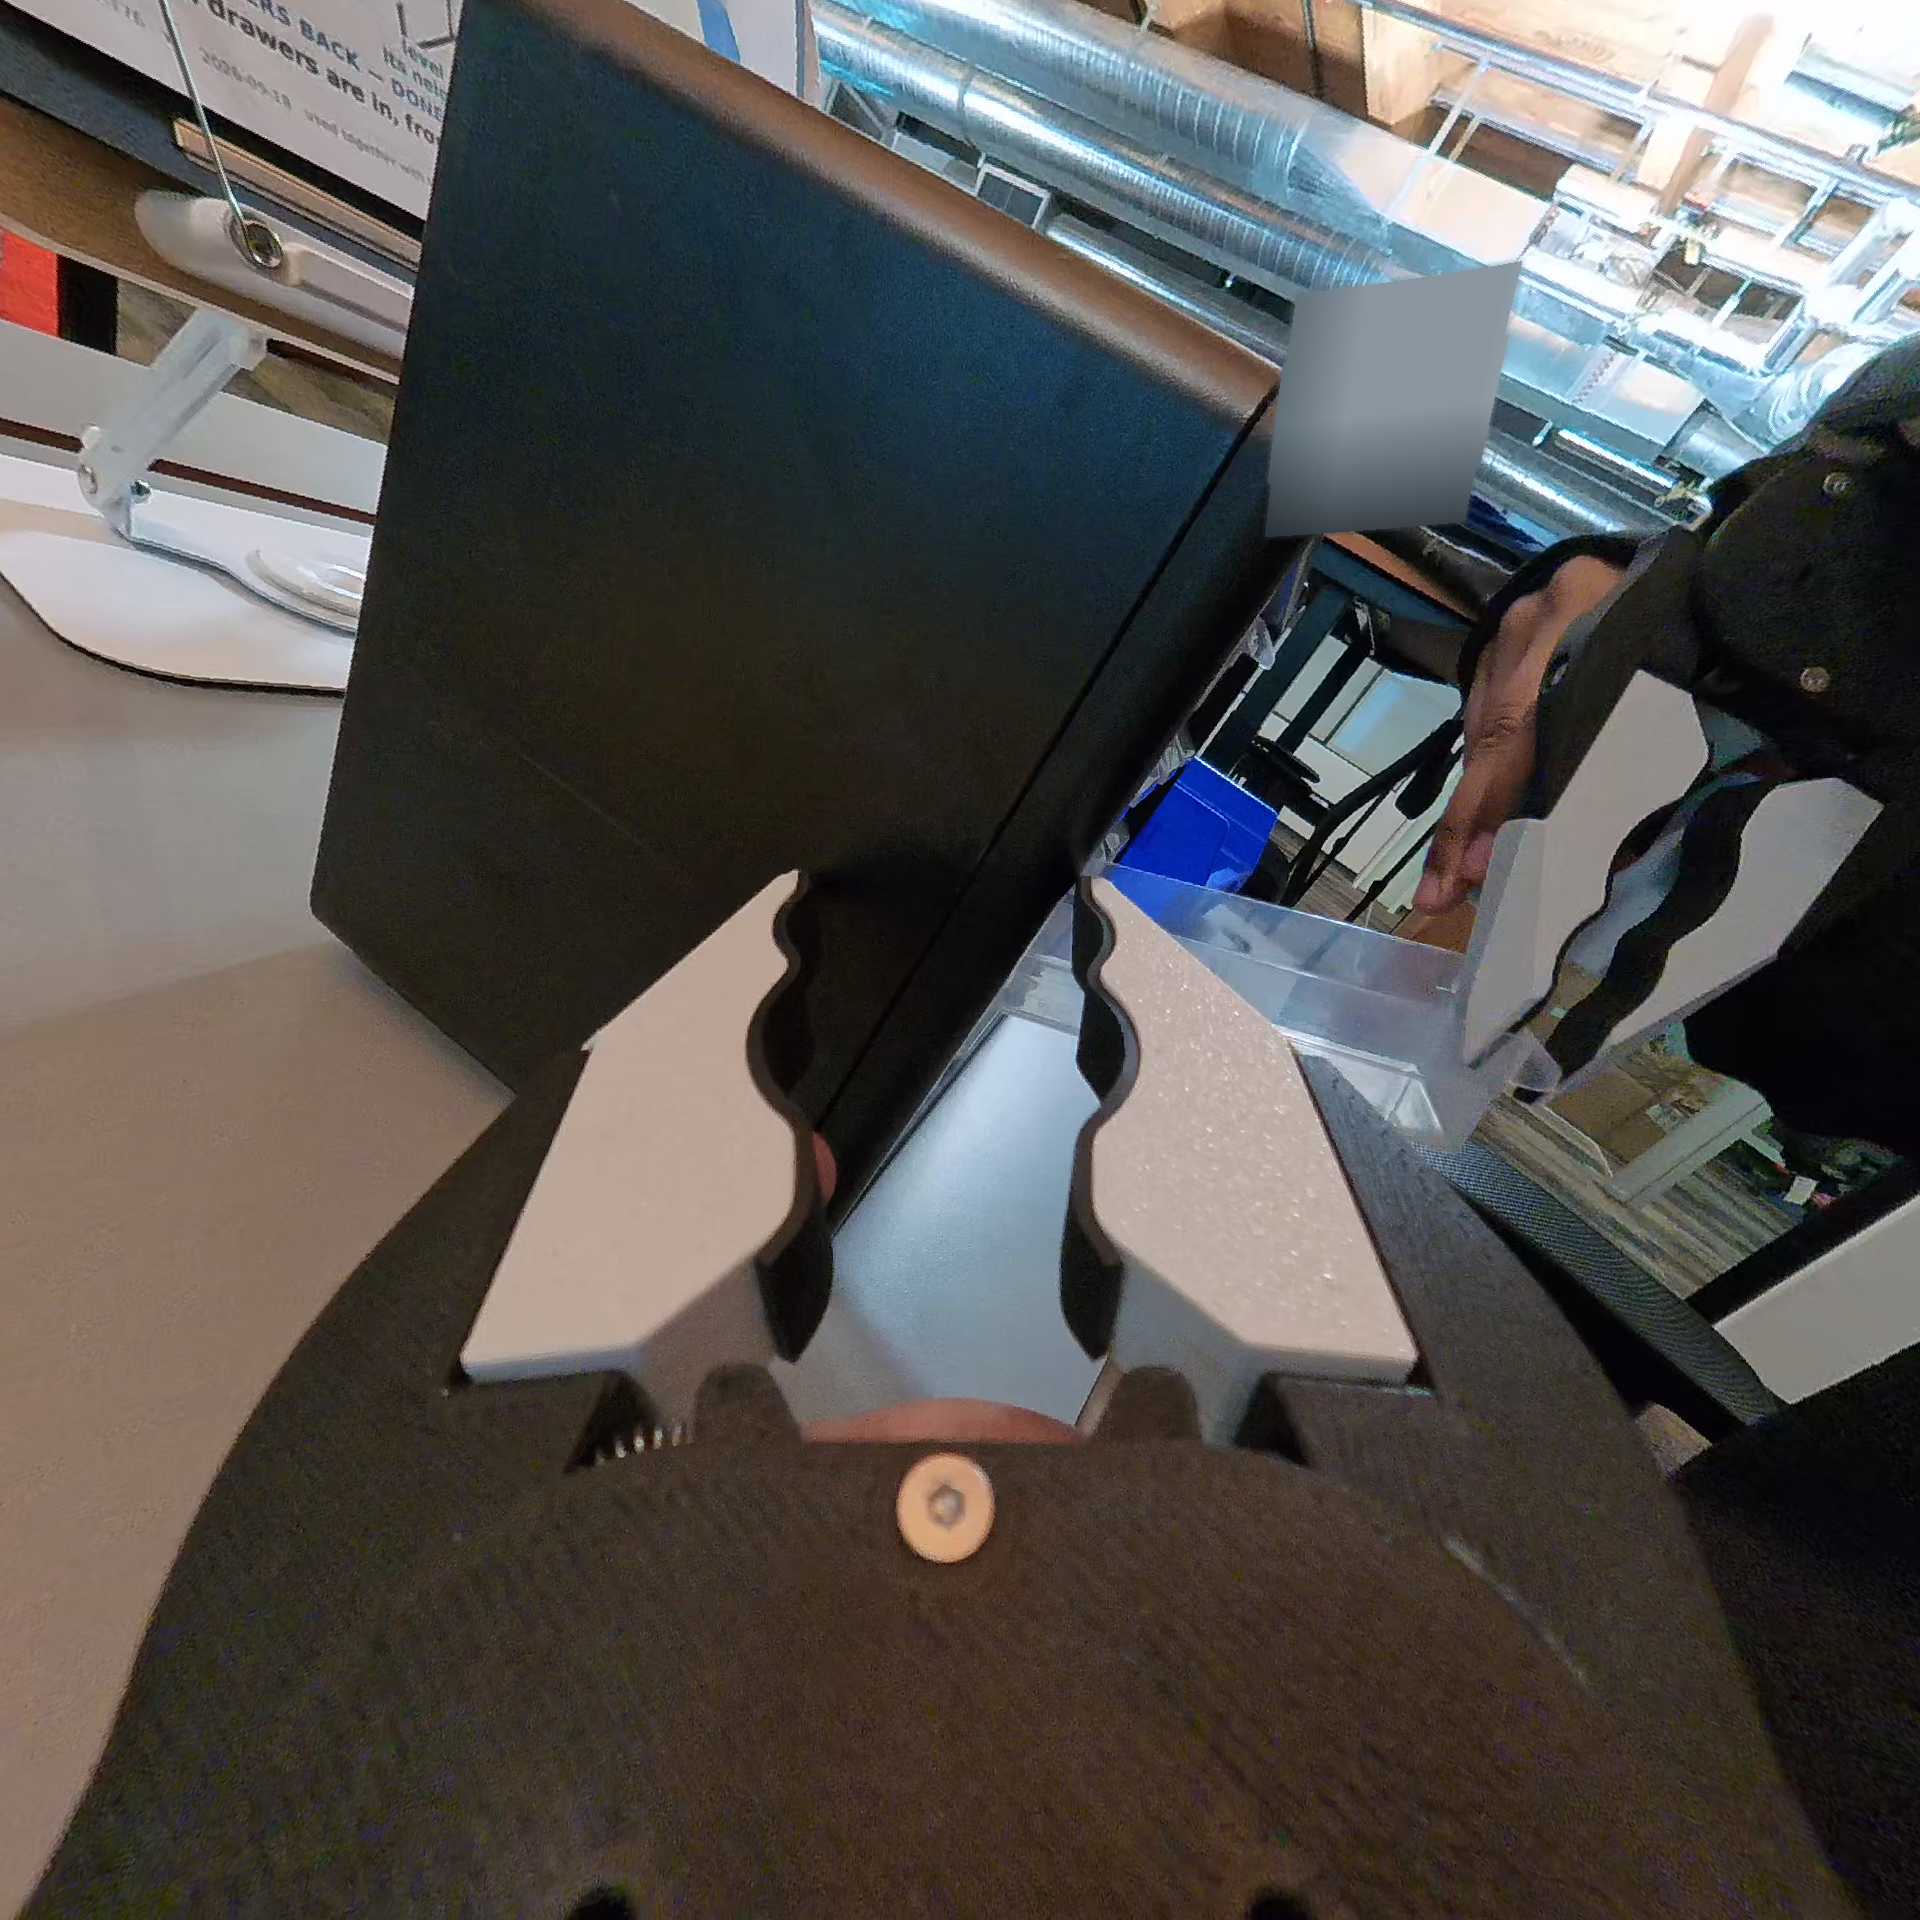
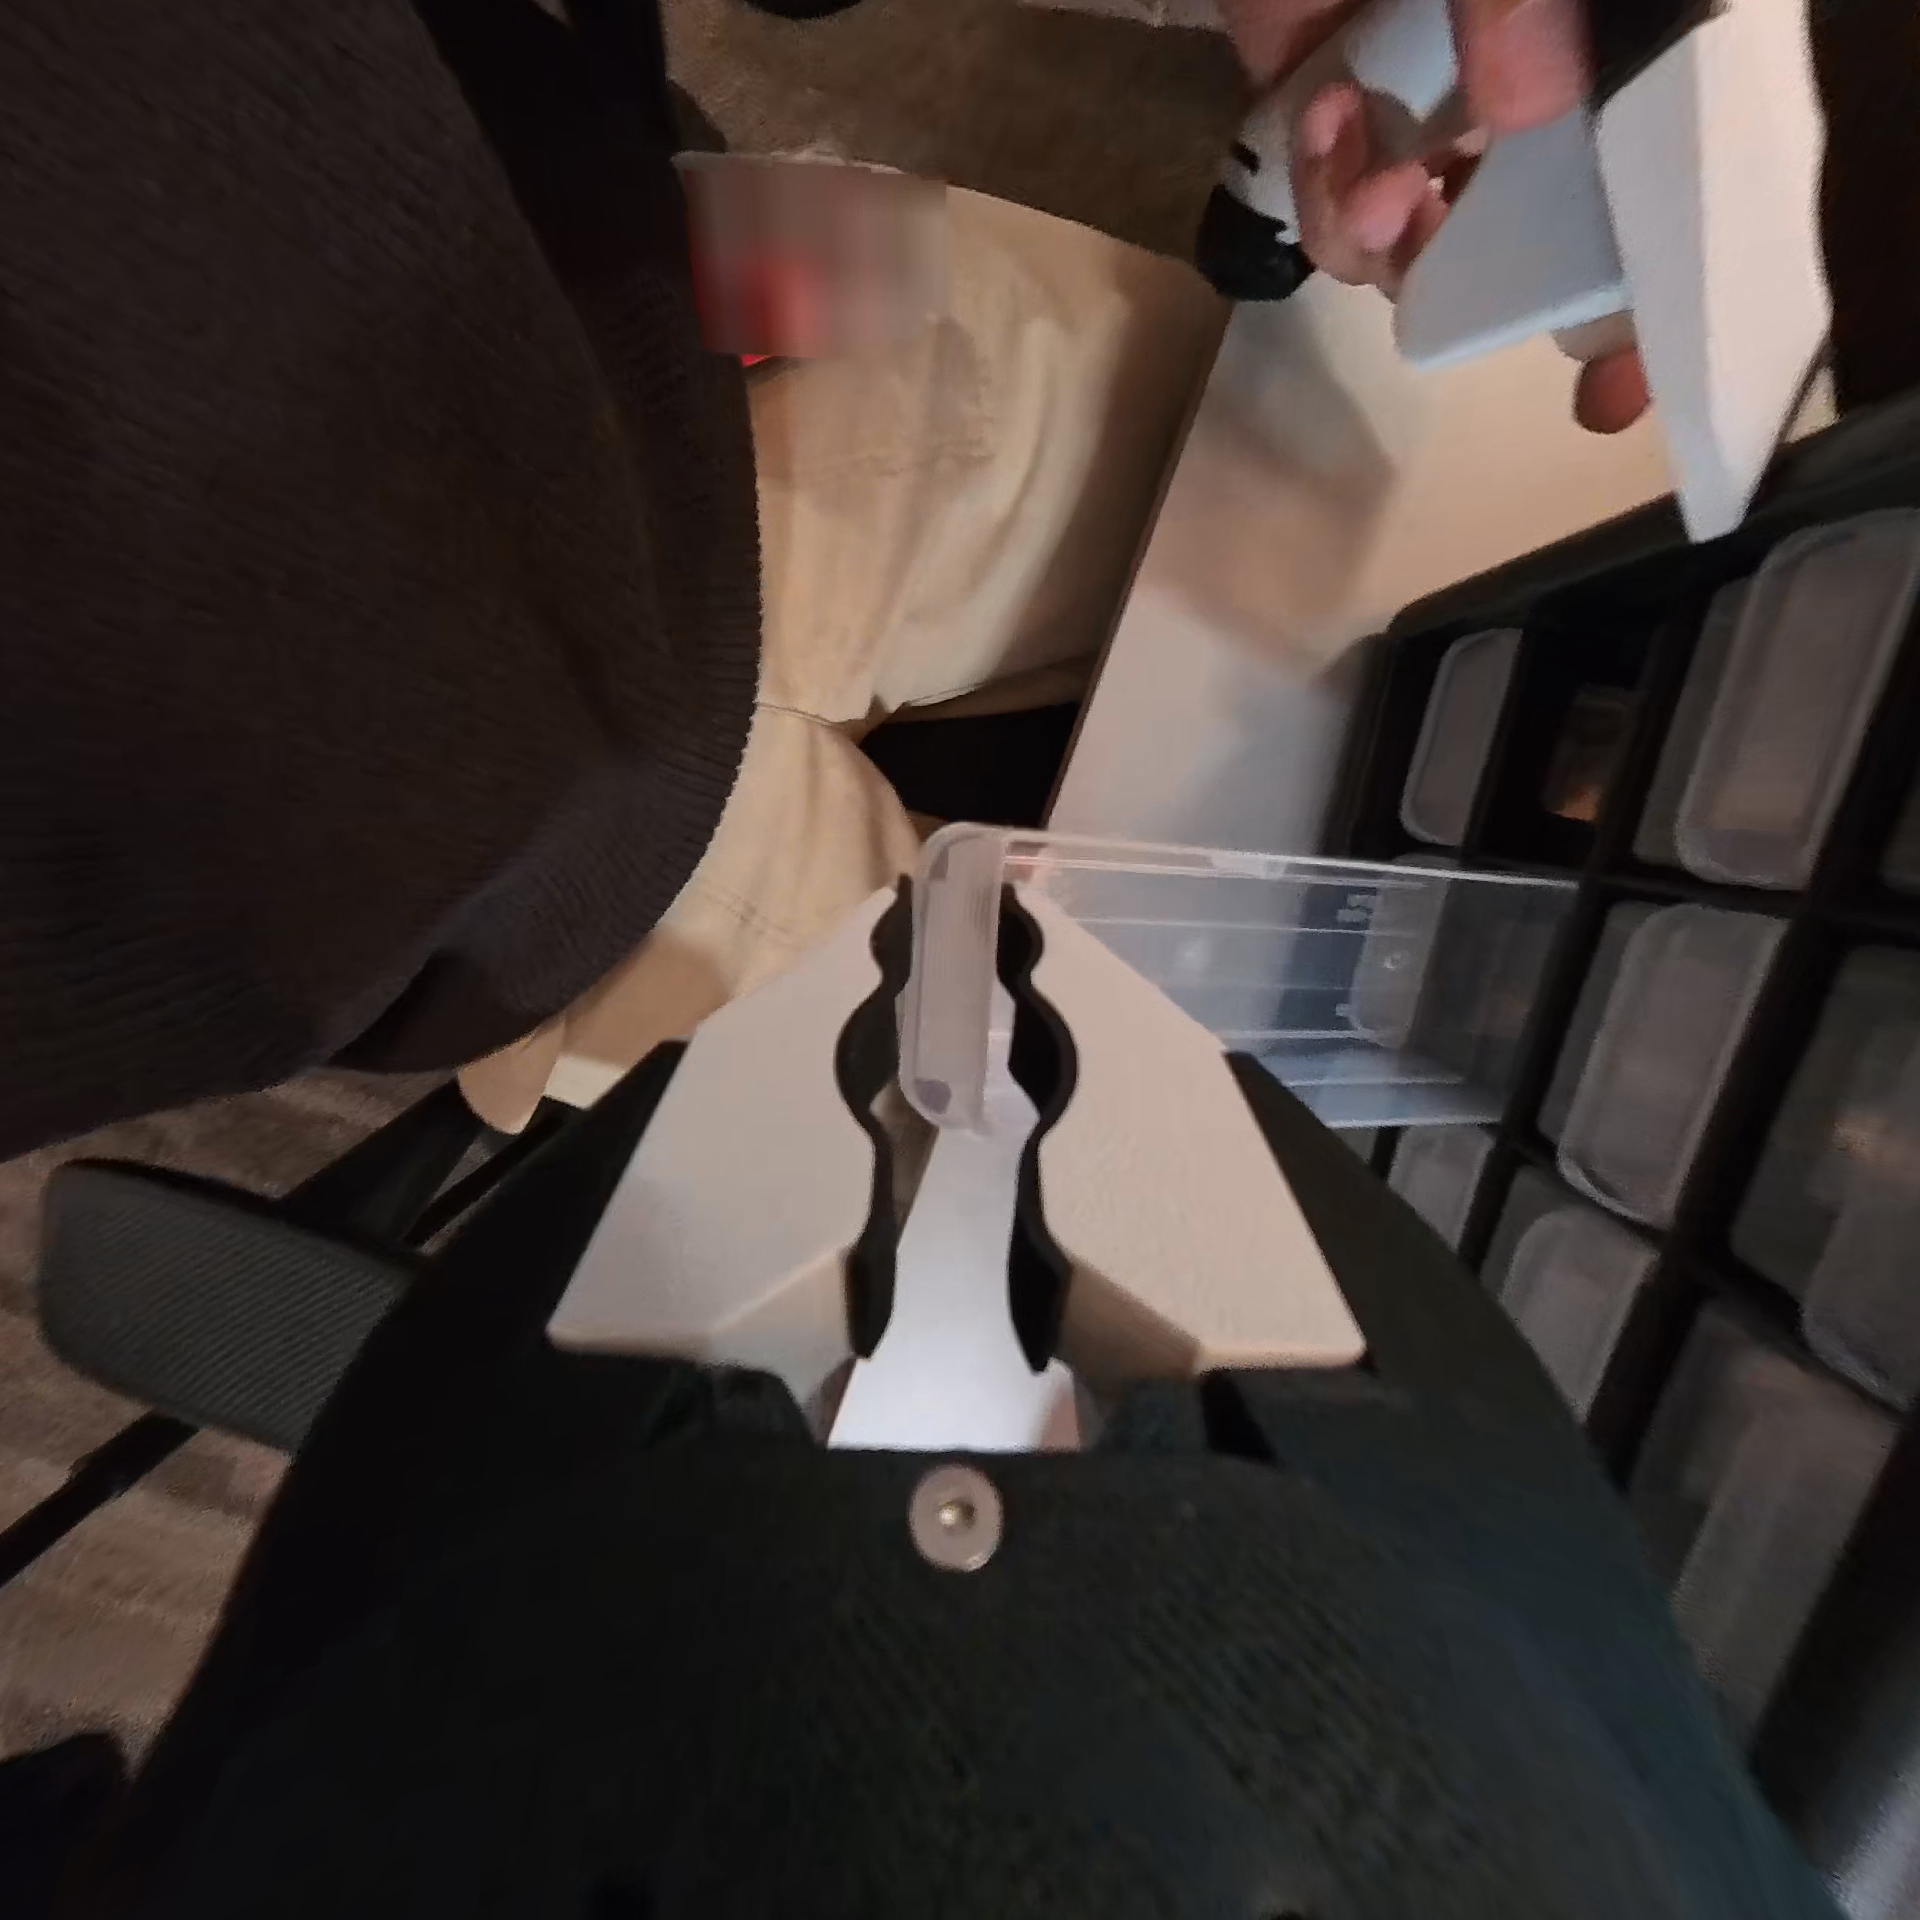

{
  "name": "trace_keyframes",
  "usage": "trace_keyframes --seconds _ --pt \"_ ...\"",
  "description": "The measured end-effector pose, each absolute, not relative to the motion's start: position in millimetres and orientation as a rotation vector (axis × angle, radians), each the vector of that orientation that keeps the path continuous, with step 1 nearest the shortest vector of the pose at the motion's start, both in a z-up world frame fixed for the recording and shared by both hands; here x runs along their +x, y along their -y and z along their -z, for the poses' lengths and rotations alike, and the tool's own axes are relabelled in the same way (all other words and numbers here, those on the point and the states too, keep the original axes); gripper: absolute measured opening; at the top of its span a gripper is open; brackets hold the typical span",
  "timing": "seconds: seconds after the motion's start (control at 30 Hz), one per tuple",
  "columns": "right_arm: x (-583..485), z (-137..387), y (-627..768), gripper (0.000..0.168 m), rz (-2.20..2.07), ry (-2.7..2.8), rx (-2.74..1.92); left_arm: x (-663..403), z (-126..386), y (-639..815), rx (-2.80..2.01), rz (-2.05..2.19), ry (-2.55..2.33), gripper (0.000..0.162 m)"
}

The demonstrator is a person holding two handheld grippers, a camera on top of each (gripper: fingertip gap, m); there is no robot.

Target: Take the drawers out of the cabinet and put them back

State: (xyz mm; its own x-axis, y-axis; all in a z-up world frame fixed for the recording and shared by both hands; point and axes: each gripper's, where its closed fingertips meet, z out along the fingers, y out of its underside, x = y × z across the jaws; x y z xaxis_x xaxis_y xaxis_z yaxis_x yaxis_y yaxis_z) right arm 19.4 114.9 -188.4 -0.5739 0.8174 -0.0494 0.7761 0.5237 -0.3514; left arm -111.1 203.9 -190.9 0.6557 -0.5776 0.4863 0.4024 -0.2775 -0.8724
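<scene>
The black cabinet stands on a grey table, and I see its plain side in the left wrist view. My left gripper is open, with the cabinet's front corner edge between its jaws. My right gripper is shut on the front handle of a clear plastic drawer. The drawer is pulled most of the way out of the cabinet's drawer grid, with its back end still at the slot. The drawer and right gripper also show in the left wrist view. The left gripper's fingers show at the top right of the right wrist view.
Several translucent drawers sit shut in the grid. A white stand holding a printed sheet is on the table left of the cabinet. A mesh office chair and the person's body are close behind the right gripper. A blue bin is beyond the table.
</scene>
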Motion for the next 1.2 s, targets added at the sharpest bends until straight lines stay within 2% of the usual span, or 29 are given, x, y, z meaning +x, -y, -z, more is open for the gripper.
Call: trace_keyframes --seconds 0.47,0.63,0.73,0.97,1.07,1.2 --pt "33 180 -91 0.014 -0.57 2.611 -1.324 -112 191 -204 -1.592 0.953 -0.147 0.046" --pt "66 147 -95 0.014 -0.55 2.416 -1.411 -112 190 -204 -1.59 0.947 -0.147 0.046" --pt "101 120 -133 0.014 -0.399 2.183 -1.546 -112 190 -204 -1.591 0.937 -0.15 0.045" --pt "177 62 -214 0.014 -0.362 1.697 -1.805 -111 191 -204 -1.596 0.919 -0.151 0.046" --pt "203 66 -267 0.014 -0.362 1.502 -1.939 -111 191 -204 -1.599 0.906 -0.153 0.045" --pt "236 112 -351 0.014 -0.376 1.191 -2.204 -111 192 -204 -1.601 0.908 -0.153 0.045"
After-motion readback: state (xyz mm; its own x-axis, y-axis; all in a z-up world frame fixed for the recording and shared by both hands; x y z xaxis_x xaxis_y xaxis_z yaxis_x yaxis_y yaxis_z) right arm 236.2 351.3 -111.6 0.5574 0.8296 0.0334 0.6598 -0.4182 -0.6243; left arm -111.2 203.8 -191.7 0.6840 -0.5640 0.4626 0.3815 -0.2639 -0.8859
